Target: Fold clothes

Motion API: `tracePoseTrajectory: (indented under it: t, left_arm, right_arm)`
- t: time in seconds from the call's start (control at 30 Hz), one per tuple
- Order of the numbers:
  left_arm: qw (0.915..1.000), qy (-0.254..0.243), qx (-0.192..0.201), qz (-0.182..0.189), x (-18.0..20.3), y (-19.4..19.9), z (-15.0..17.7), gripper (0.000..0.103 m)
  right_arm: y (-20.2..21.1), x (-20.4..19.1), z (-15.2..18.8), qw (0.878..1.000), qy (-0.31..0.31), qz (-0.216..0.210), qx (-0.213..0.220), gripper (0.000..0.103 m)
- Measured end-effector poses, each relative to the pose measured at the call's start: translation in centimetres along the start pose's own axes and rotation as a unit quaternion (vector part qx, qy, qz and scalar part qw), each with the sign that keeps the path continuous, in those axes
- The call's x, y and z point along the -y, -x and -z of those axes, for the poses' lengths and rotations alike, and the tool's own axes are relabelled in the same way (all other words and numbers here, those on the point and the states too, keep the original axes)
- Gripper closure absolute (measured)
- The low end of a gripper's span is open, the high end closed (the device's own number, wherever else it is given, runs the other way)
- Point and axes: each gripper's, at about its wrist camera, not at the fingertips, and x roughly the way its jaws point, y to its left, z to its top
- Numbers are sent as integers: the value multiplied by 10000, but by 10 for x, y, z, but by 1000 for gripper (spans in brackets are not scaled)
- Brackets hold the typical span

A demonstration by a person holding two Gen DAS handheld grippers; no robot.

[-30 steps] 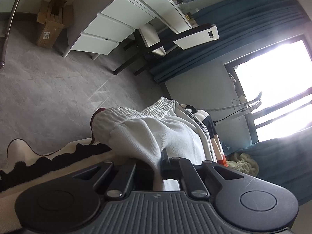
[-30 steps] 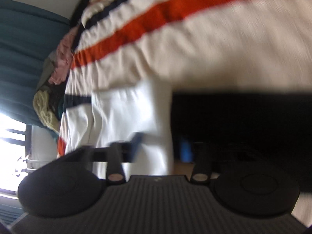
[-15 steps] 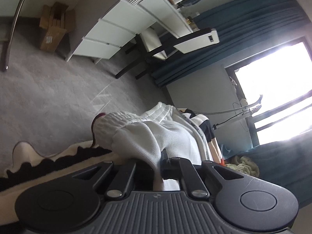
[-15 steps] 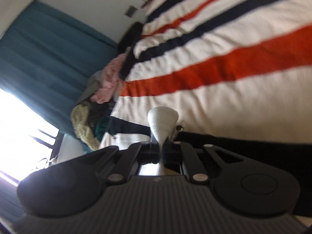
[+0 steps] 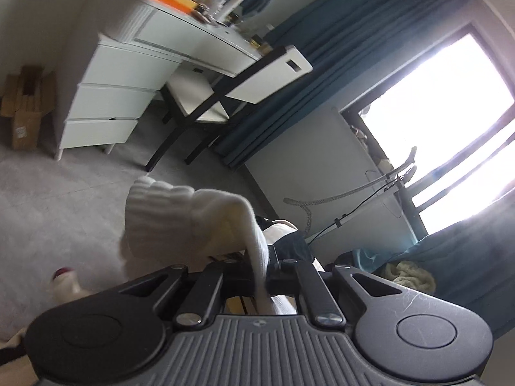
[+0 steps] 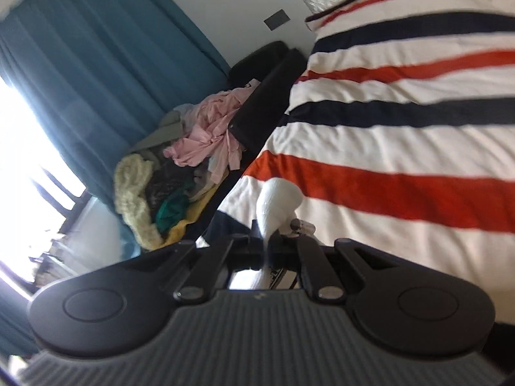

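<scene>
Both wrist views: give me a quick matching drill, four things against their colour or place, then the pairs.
Things:
1. white garment
2. curtain
3. chair
4. clothes pile

Descriptions:
A. teal, beside the bright window
B. beside the striped bedspread
C. at the white desk
D. pinched in both sets of jaws

Pairs: 1-D, 2-A, 3-C, 4-B

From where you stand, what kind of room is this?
Most likely a bedroom: a striped bedspread, a pile of clothes beside it, and a white dressing table with a chair near teal curtains.
</scene>
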Motion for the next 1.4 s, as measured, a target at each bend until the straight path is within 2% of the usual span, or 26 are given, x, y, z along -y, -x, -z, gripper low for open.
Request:
tracePoseTrajectory:
  t: [0.1,0.23,0.33,0.4,0.5,0.6,0.7,0.73,0.77,0.8,0.83,0.9,0.97,1.0,1.1,1.2,1.33,1.4]
  left_arm:
    - [9987,-461,-43,-189,46,-78,-4,97]
    - [9942,-930,-311,-448,85,-187,4,96]
    - [9851,-1347,-665,-835,98,-261,22,95]
    - [9813,-1450,-812,-970,100,-292,28,95]
    - [9781,-1528,-945,-1052,102,-320,33,91]
    - [9776,-1576,-963,-1014,105,-316,39,89]
    - [9780,-1670,-971,-785,101,-295,37,79]
    - [9787,-1691,-985,-622,97,-286,35,69]
    - [9792,-1702,-1007,-449,94,-276,33,54]
    - [9800,-1720,-950,-321,90,-262,31,49]
    - [9807,-1742,-857,-212,86,-246,30,46]
    - [9823,-1750,-660,12,75,-214,25,38]
    - [9853,-1578,-603,272,59,-183,26,23]
    - [9864,-1481,-589,404,51,-167,27,22]
    - [9904,-1115,-648,497,30,-120,43,21]
    - [9929,-569,-815,655,1,-71,63,21]
    - [9862,198,-1182,1145,-36,-31,102,21]
    - [9855,288,-1271,1084,-46,-30,119,21]
  right_arm:
    - [-33,-41,-10,9995,298,105,65,97]
    - [-117,-56,23,9953,805,537,-7,97]
    - [-175,-59,49,9899,1117,862,-97,97]
    - [-213,-62,67,9852,1323,1076,-156,97]
    - [-230,-55,78,9837,1410,1094,-234,97]
    - [-233,-58,85,9819,1530,1086,-267,96]
    - [-234,-60,88,9798,1666,1028,-407,92]
    - [-230,-58,85,9811,1627,938,-461,89]
    - [-225,-57,82,9823,1588,848,-515,87]
    - [-221,-55,80,9834,1546,756,-569,74]
    - [-213,-51,76,9872,1348,572,-627,51]
    - [-188,-34,83,9925,949,326,-705,26]
    - [-164,-18,90,9954,547,79,-781,26]
    - [-152,-9,93,9960,345,-44,-818,26]
    - [-115,16,103,9945,-260,-414,-927,26]
    - [-79,41,113,9878,-863,-782,-1031,24]
    - [-30,74,127,9711,-1658,-1264,-1161,24]
    - [-42,74,127,9713,-1683,-1219,-1158,24]
